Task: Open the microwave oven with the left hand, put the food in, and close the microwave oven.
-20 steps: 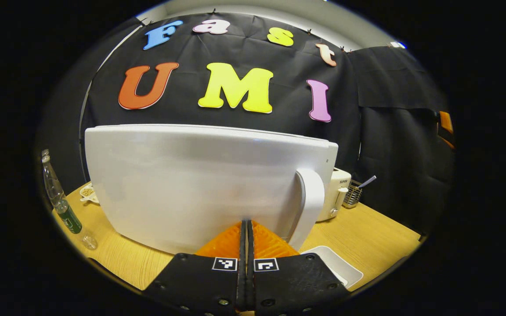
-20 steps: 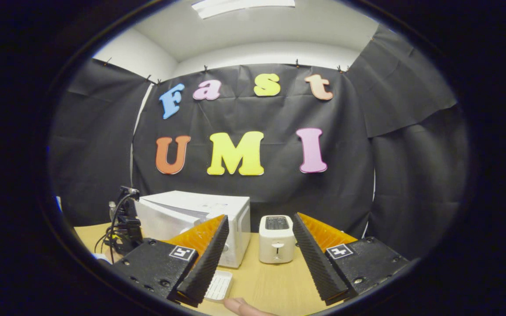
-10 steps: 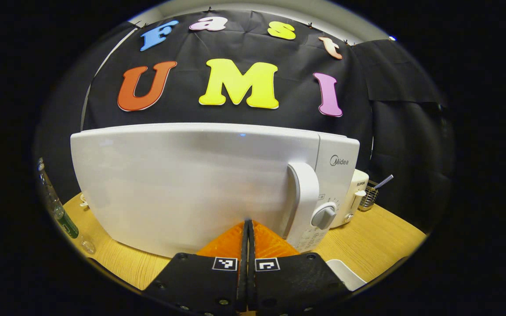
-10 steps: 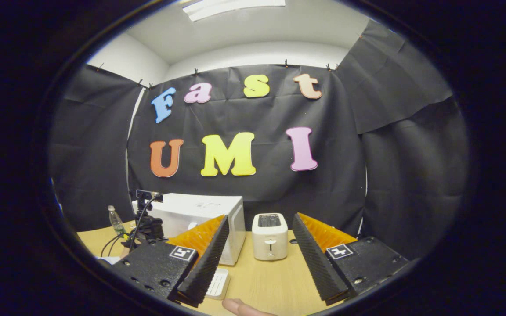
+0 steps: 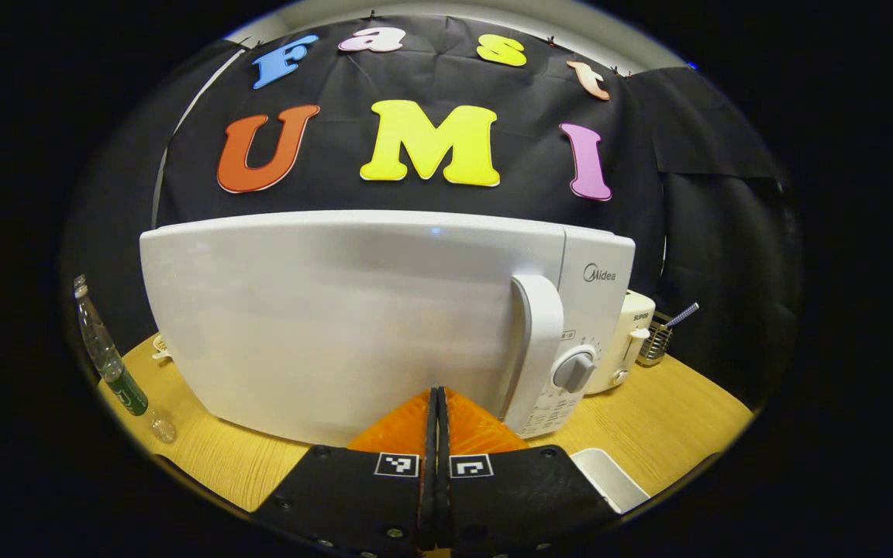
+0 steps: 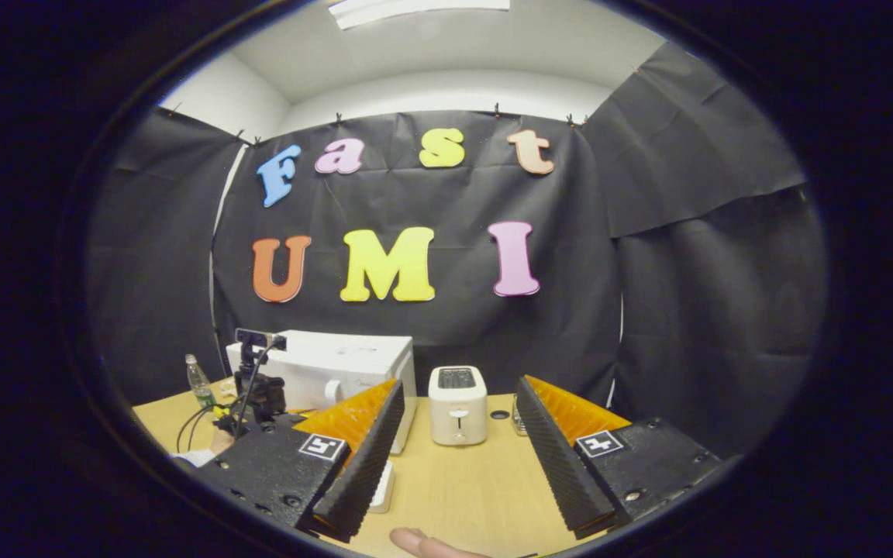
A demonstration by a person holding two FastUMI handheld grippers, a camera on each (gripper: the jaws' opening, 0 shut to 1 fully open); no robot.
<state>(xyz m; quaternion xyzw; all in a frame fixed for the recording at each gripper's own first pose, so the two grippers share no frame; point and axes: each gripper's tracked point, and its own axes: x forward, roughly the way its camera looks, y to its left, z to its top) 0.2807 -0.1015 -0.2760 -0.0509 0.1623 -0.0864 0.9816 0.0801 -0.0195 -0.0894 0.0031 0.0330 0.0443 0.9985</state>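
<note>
The white microwave (image 5: 353,310) stands close in front in the left gripper view, its door flush with the control panel. A vertical handle (image 5: 536,349) and a grey dial (image 5: 573,370) sit at its right. My left gripper (image 5: 436,399) is shut with nothing between its fingers, its tips at or just short of the lower door. In the right gripper view the microwave (image 6: 338,368) is farther off at left, with the left gripper (image 6: 256,391) in front of it. My right gripper (image 6: 460,385) hangs open and empty above the table.
A white toaster (image 6: 457,404) stands right of the microwave, with a small metal rack (image 5: 656,345) beyond it. A white tray (image 5: 609,477) lies on the wooden table (image 6: 477,488) in front. A clear bottle (image 5: 109,364) stands at left. A fingertip (image 6: 415,541) shows at the bottom edge.
The microwave door, ajar a second ago, has swung flush against the body with the shut left gripper at it. The right gripper has drawn back; microwave and toaster look smaller.
</note>
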